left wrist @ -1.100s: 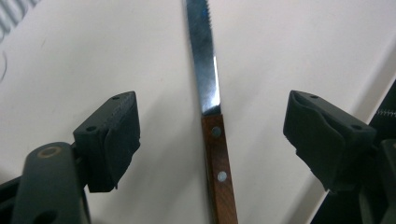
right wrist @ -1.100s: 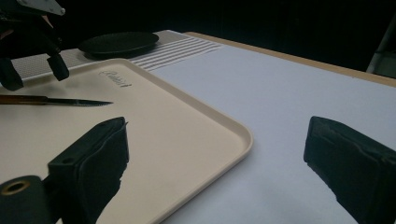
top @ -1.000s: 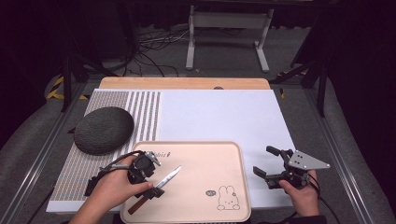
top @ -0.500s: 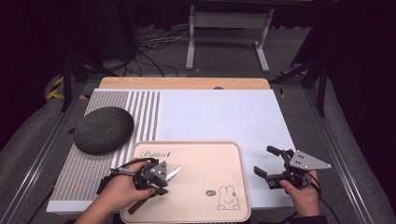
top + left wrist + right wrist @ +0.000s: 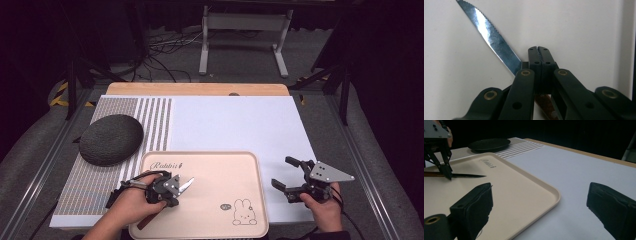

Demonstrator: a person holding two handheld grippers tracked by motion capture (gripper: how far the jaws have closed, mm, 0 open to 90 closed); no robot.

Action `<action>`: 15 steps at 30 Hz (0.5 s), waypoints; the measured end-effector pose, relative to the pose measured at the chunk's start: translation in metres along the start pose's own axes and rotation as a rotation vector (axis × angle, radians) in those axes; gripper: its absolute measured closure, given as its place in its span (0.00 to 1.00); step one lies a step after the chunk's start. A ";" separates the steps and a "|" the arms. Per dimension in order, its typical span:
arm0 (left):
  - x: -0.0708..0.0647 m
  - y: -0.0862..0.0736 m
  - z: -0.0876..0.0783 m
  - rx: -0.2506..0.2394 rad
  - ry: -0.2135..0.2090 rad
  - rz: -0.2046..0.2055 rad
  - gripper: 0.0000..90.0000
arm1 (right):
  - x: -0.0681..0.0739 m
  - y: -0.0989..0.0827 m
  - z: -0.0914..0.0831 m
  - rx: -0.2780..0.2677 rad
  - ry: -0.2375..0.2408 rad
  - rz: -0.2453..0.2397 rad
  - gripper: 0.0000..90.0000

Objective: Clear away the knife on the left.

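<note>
The left gripper [image 5: 172,192], its jaws just closed, clamps the serrated steel knife with brown wooden handle [image 5: 491,40] over the smooth beige rounded tray [image 5: 225,170]. The right gripper [image 5: 290,175] rests with jaws apart on the white mat [image 5: 240,125].

This looks like a lab or recording studio set up for staged table work. Black drapes close off the upper left and right of the high view, and the floor beyond is dark. A white metal stand [image 5: 245,30] sits at top centre, with loose cables [image 5: 165,47] trailing on the floor beside it. Metal rails [image 5: 360,150] run along both sides of the table [image 5: 240,120], whose top is covered by a plain white sheet with a striped mat [image 5: 150,120] at left.
</note>
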State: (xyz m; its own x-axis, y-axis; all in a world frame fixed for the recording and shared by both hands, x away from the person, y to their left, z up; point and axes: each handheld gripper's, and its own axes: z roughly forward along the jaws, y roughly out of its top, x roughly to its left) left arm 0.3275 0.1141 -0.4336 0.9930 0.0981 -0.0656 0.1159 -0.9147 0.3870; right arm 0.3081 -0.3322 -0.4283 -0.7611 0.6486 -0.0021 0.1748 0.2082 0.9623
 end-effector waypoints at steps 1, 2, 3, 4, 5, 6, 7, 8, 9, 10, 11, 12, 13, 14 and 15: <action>0.000 -0.001 0.000 -0.003 -0.002 0.001 1.00 | 0.000 0.000 0.000 -0.002 -0.001 0.000 0.08; 0.000 -0.001 0.000 -0.006 -0.002 0.000 1.00 | 0.000 0.000 0.000 -0.003 0.001 0.001 0.08; 0.000 -0.002 0.000 -0.007 -0.006 0.001 1.00 | 0.000 0.000 0.000 -0.004 0.001 0.002 0.08; 0.000 -0.003 0.000 -0.007 -0.007 -0.001 1.00 | 0.000 0.000 0.000 -0.005 0.003 0.002 0.08; 0.001 -0.003 0.000 -0.011 -0.010 -0.002 1.00 | 0.000 0.000 0.000 -0.005 0.003 0.002 0.08; 0.001 -0.004 -0.001 -0.011 -0.011 -0.005 1.00 | 0.000 0.000 0.000 -0.005 0.004 0.001 0.08; 0.001 -0.005 -0.001 -0.010 -0.008 -0.007 1.00 | 0.000 0.000 0.000 -0.004 0.002 0.001 0.08; 0.001 -0.006 -0.001 -0.011 -0.008 -0.010 1.00 | 0.000 0.000 0.000 -0.005 0.002 0.002 0.08; 0.001 -0.006 -0.001 -0.012 -0.008 -0.010 1.00 | 0.000 0.000 0.000 -0.006 0.002 0.002 0.08; 0.002 -0.007 -0.002 -0.017 -0.009 -0.009 1.00 | 0.000 0.000 0.000 -0.007 0.004 0.002 0.08; 0.002 -0.008 -0.002 -0.019 -0.009 -0.013 1.00 | 0.000 0.001 0.000 -0.009 0.005 0.003 0.08; 0.002 -0.009 -0.002 -0.025 -0.010 -0.015 1.00 | 0.000 0.001 0.000 -0.011 0.002 0.006 0.08; 0.002 -0.009 -0.002 -0.025 -0.010 -0.015 1.00 | 0.000 0.001 0.000 -0.011 0.002 0.006 0.08; 0.001 -0.010 -0.002 -0.035 -0.009 -0.017 1.00 | 0.000 0.002 -0.001 -0.016 0.002 0.009 0.08; 0.001 -0.011 -0.002 -0.039 -0.009 -0.020 1.00 | 0.001 0.002 -0.002 -0.022 0.001 0.009 0.08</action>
State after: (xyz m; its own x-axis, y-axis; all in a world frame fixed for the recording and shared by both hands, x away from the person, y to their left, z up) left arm 0.3276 0.1251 -0.4365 0.9903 0.1124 -0.0819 0.1366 -0.8967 0.4210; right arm 0.3068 -0.3327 -0.4253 -0.7605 0.6493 0.0067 0.1676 0.1864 0.9681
